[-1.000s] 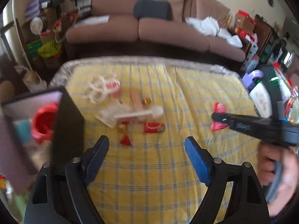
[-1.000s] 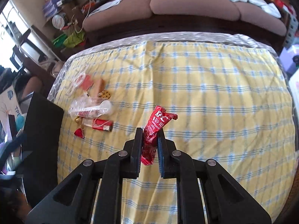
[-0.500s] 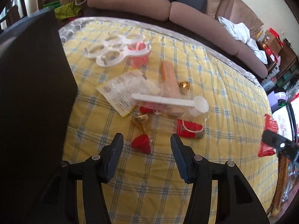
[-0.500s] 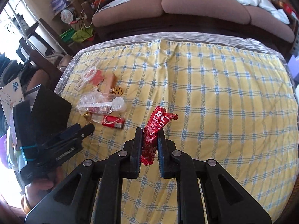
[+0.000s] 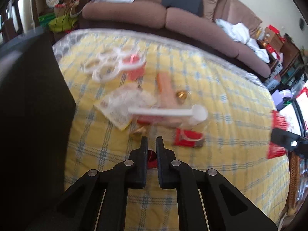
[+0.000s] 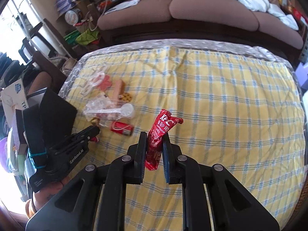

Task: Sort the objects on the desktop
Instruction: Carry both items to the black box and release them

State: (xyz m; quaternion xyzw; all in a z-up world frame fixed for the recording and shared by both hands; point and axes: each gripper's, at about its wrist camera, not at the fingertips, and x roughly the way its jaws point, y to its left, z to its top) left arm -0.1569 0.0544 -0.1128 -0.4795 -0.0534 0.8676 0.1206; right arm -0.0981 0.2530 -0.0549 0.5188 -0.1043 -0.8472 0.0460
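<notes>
My left gripper (image 5: pixel 151 141) is shut on a small red candy (image 5: pixel 151 158) at the near end of a pile on the yellow checked tablecloth (image 5: pixel 221 169). The pile holds a white plastic scoop (image 5: pixel 169 112), a red packet (image 5: pixel 189 137), a clear bag (image 5: pixel 125 101), a gold-wrapped sweet (image 5: pixel 181 94) and a white ring holder (image 5: pixel 109 63). My right gripper (image 6: pixel 155 136) is shut on a red ketchup sachet (image 6: pixel 159 134), held upright above the cloth. The left gripper (image 6: pixel 92 132) shows at left in the right wrist view.
A black box (image 5: pixel 32 115) stands at the table's left edge, also in the right wrist view (image 6: pixel 55 115). A brown sofa (image 5: pixel 173 13) runs behind the table. Cluttered shelves and bags stand at the far left (image 6: pixel 77 19).
My left gripper has closed its jaws on the small red candy, which lay between the open fingers half a second ago. The right gripper still holds the ketchup sachet in place.
</notes>
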